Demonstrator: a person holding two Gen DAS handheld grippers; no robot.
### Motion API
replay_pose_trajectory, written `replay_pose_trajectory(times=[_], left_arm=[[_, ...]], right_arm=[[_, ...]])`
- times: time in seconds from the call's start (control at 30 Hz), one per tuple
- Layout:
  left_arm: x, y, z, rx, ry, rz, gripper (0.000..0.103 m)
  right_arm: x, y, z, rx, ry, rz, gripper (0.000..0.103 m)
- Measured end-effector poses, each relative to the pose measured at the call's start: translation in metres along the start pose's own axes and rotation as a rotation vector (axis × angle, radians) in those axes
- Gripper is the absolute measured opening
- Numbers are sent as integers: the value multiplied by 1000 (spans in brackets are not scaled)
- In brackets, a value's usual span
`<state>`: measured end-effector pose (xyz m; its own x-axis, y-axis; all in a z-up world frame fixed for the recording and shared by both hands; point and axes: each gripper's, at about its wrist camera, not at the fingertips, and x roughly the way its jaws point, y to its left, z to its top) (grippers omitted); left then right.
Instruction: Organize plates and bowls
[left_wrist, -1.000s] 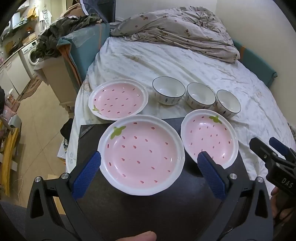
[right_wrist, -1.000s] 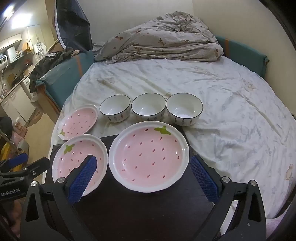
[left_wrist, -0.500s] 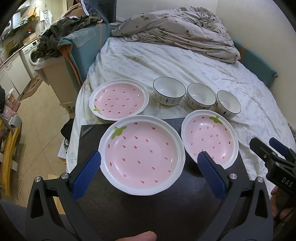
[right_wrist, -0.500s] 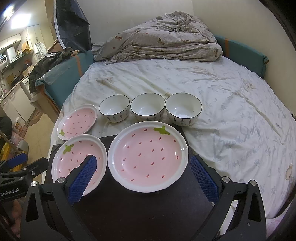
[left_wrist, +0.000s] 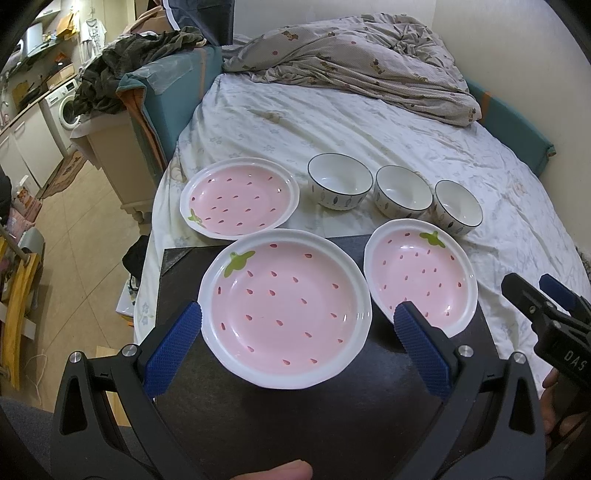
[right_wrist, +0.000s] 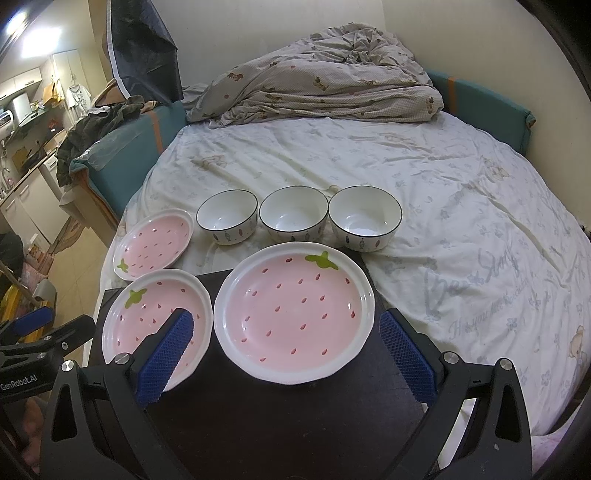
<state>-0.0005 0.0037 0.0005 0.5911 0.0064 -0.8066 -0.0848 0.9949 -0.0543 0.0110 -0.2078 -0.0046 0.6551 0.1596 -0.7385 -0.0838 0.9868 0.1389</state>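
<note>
My left gripper (left_wrist: 295, 325) spread wide, empty, above left plate (left_wrist: 284, 306) on black table (left_wrist: 258, 424). My right gripper (right_wrist: 286, 332) likewise agape over right plate (right_wrist: 295, 310). Third plate (right_wrist: 153, 247) and three bowls (right_wrist: 293, 214) in row on bed (right_wrist: 461, 221) beyond.

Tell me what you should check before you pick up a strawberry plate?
1. Left gripper open: ok, its jaws straddle the left plate.
2. Right gripper open: ok, its jaws straddle the right plate.
3. Both grippers empty: ok.
4. Plates unstacked: ok; the third plate lies alone on the bed.
5. Three bowls upright and empty: ok.
6. Fingers low enough for the rims: cannot tell.
</note>
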Motion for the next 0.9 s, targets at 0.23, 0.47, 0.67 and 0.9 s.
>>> replay_pose_trajectory(times=[0.23,0.47,0.67,0.9], left_arm=[[0,2,-1,1,1,0,103],[0,1,-1,2,2,1,103],[0,5,-1,1,5,1,103],[1,5,-1,4,4,2,103]], right_arm=[[0,0,0,0,-2,-5,103],[-2,-6,4,17,-8,-13,103],[-2,-7,4,12,-10,-13,103],[-4,-3,3,6,-8,-17,103]])
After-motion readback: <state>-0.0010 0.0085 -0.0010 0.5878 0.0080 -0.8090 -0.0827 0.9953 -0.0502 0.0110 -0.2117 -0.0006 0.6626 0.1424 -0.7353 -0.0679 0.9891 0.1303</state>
